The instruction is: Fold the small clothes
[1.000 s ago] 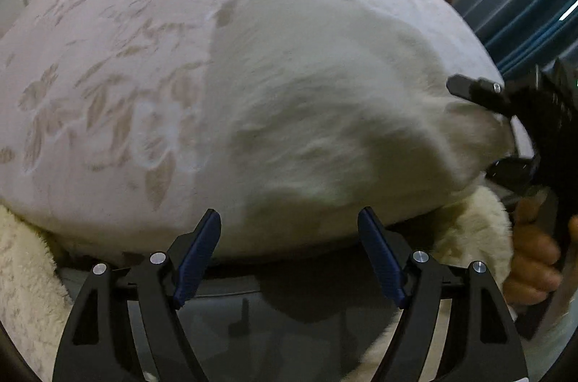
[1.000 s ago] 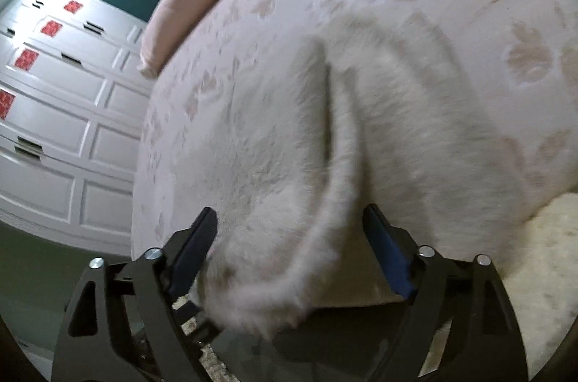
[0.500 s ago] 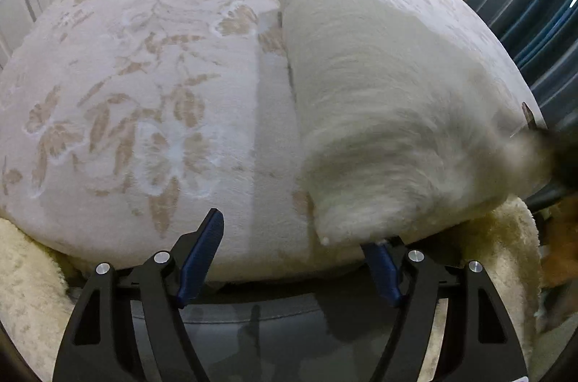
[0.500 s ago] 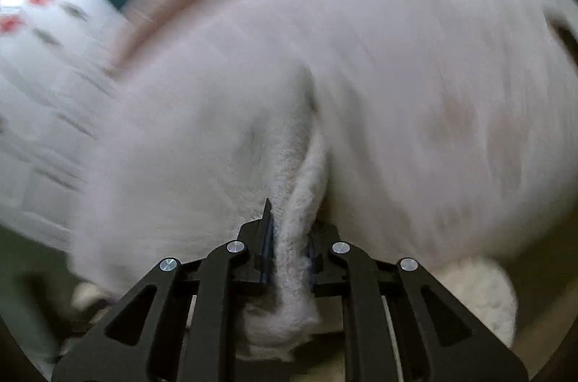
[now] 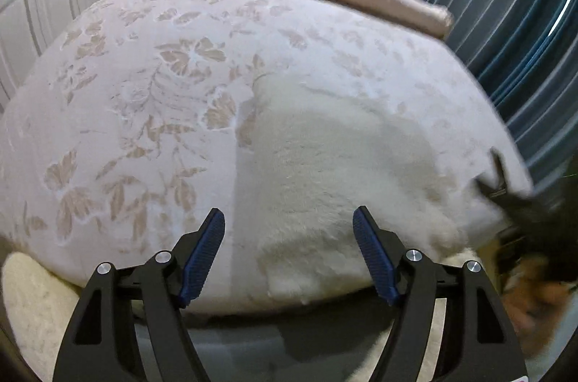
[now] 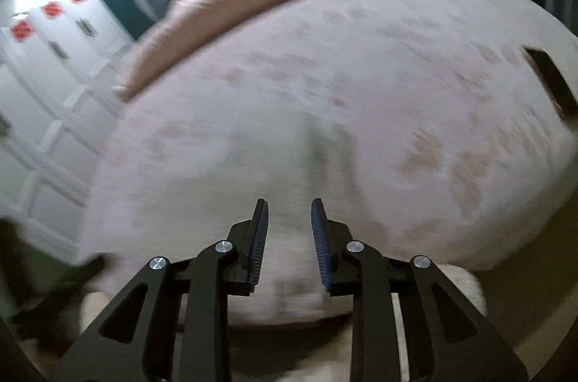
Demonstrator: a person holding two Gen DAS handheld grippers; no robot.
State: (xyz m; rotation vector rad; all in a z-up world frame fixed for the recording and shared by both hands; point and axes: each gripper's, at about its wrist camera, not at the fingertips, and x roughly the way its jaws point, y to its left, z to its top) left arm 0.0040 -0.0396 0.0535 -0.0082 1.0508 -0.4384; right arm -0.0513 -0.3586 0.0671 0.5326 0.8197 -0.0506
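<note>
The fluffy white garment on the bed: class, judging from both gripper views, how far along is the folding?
Done: the fluffy white garment lies folded over itself near the edge of the floral bedspread. In hand: nothing; the left gripper stands wide open above it, and the right gripper, jaws just reopening, holds no cloth. Left: probably another fold or tidying; the blur hides its final shape.

The right gripper (image 5: 520, 201) is a dark blur at the edge. The hand (image 5: 534, 295) under it is blurry and cut off.
</note>
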